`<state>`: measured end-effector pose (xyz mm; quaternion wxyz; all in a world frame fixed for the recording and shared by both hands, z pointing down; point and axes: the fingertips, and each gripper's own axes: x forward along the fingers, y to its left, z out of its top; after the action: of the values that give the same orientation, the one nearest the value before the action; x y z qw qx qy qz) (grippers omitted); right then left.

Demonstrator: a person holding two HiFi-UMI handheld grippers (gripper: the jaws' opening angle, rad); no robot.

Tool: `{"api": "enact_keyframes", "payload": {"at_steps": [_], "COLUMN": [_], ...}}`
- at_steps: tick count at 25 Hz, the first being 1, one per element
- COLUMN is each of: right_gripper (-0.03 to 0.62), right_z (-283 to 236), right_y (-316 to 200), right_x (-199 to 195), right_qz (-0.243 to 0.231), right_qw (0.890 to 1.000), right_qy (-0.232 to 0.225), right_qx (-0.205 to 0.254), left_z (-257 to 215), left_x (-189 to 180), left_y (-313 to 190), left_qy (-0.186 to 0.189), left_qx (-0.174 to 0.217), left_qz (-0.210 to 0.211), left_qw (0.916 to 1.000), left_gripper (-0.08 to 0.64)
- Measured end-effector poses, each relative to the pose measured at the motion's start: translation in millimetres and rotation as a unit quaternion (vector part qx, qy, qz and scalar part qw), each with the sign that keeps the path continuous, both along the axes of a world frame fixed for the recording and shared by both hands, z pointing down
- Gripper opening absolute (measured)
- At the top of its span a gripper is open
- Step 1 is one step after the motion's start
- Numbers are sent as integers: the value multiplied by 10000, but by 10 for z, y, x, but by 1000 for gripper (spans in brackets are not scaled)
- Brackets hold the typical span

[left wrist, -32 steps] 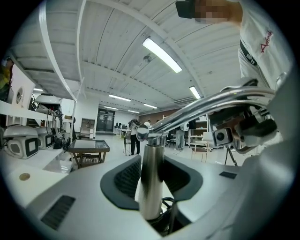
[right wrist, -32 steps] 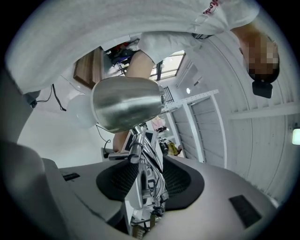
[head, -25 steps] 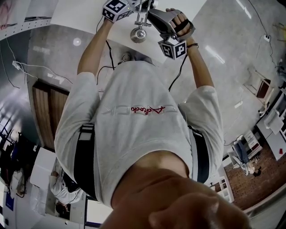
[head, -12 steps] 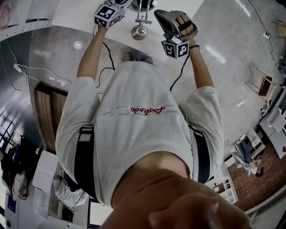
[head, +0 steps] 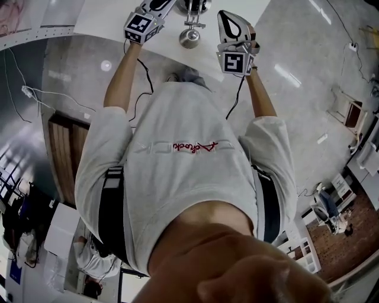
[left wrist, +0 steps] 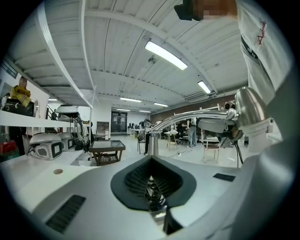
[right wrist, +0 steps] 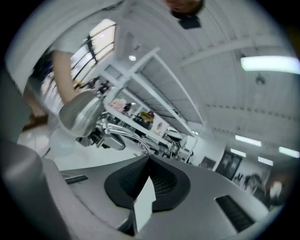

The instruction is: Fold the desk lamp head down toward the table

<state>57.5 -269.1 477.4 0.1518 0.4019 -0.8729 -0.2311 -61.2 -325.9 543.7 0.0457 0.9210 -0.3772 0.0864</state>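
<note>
— Both grippers have come off the desk lamp point(head: 190, 35) since a second ago. The left gripper point(left wrist: 150, 159) had the post clamped and the right gripper point(right wrist: 149, 159) had the arm near the head. Now neither touches it.

— How do the left jaws stand?

— Released, with a narrow gap between them and nothing in it. The chrome post point(left wrist: 152, 144) stands upright straight ahead, just beyond the tips.

— And the rest of the lamp from there?

— The arm point(left wrist: 201, 114) leaves the top of the post and runs off to the right of the jaws, close to level. It ends at the chrome head point(left wrist: 251, 107), above and to the right of the tips.

— The right jaws?

— Released too, and empty. Seen from them, the head point(right wrist: 79, 114) sits beyond the tips, up and to the left. The arm's linkage point(right wrist: 119, 133) leads from it toward the tips but stays apart from them.

— And from the head view?

— The lamp stands on the white counter point(head: 100, 18) between the two pairs of jaws, one gripper on each side of it, both near but clear of it.
</note>
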Motion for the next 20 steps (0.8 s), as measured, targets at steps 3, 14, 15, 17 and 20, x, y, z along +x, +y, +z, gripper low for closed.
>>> {"api": "enact_keyframes", "payload": {"at_steps": [3,14,15,17,20], "right_gripper": [10,11,11,11,11], "right_z": [7,101,92,65,19], "right_y": [-40,127,150,200,321], "right_x": [196,451,459,453,430], "right_qz": [351,615,628,649,722], "right_qw": [9861,9388,9392,9413,9428], "right_qy": [-1249,-2760,-2761,-2735,-2723], "right_qx": [-1033,-1965,-1941,-1871,-1781], "left_z": [-48,-95,-109,-152,-248], "left_x": [-35,-60,-60,-72,-112], "left_y": [76,456,488,555,722], "left_qy": [60,178,188,199,225], "left_qx": [13,-14,-6,38,143], "left_qz": [-66,-196,-196,-186,-164], "left_qw": [10000,9996,9996,9996,9995], "left_gripper": [28,28,28,28,28]}}
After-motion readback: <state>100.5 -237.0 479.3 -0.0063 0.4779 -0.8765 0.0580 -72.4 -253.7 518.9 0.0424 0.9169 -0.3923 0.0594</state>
